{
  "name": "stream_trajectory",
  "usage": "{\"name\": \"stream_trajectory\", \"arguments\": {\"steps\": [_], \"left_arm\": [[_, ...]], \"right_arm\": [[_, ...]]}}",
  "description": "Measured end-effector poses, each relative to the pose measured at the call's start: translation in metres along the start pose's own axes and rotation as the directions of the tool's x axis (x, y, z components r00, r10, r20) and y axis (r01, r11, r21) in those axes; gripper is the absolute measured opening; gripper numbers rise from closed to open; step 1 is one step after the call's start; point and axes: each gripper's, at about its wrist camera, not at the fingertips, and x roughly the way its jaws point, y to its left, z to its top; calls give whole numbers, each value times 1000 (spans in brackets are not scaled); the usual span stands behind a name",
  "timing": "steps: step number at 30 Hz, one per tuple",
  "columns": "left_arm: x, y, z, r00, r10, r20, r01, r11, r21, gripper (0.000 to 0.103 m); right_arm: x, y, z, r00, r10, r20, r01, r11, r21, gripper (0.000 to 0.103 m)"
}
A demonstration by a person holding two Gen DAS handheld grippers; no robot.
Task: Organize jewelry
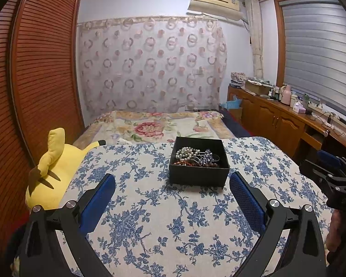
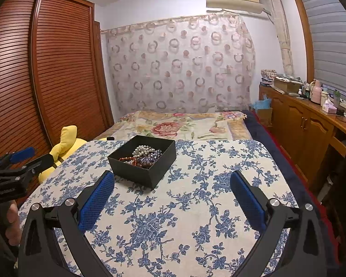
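With both the left gripper (image 1: 172, 181) and right gripper (image 2: 172, 180) spread wide and empty, we should descend straight over the black box (image 1: 198, 161) and pinch one pearl strand (image 1: 186, 151) cleanly.

The surface (image 1: 150, 219) is wearing a cream cloth printed with blue flowers. A black open box (image 1: 198, 175) is sitting directly on it toward the far edge. The box is holding a tangle of pearl and dark bead jewelry (image 1: 196, 157).
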Motion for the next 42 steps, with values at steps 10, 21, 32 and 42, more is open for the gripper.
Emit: {"name": "stream_trajectory", "arguments": {"steps": [10,21,32,42], "left_arm": [[0,0,-1,1000,-1,0,1,1000,1,96],[-3,0,-1,1000,-4,1,4,1000,-3,96],[-5,1,-1,1000,2,1,-2,1000,-2,96],[-5,2,-2,1000,1,0,-1,1000,-1,96]], "right_arm": [[0,-5,-3,1000,1,-6,-1,1000,7,101],[0,-4,-4,1000,-1,-8,1,1000,6,101],[0,-5,-4,1000,1,-6,-1,1000,8,101],[-1,-5,-4,1000,0,-7,0,1000,7,101]]}}
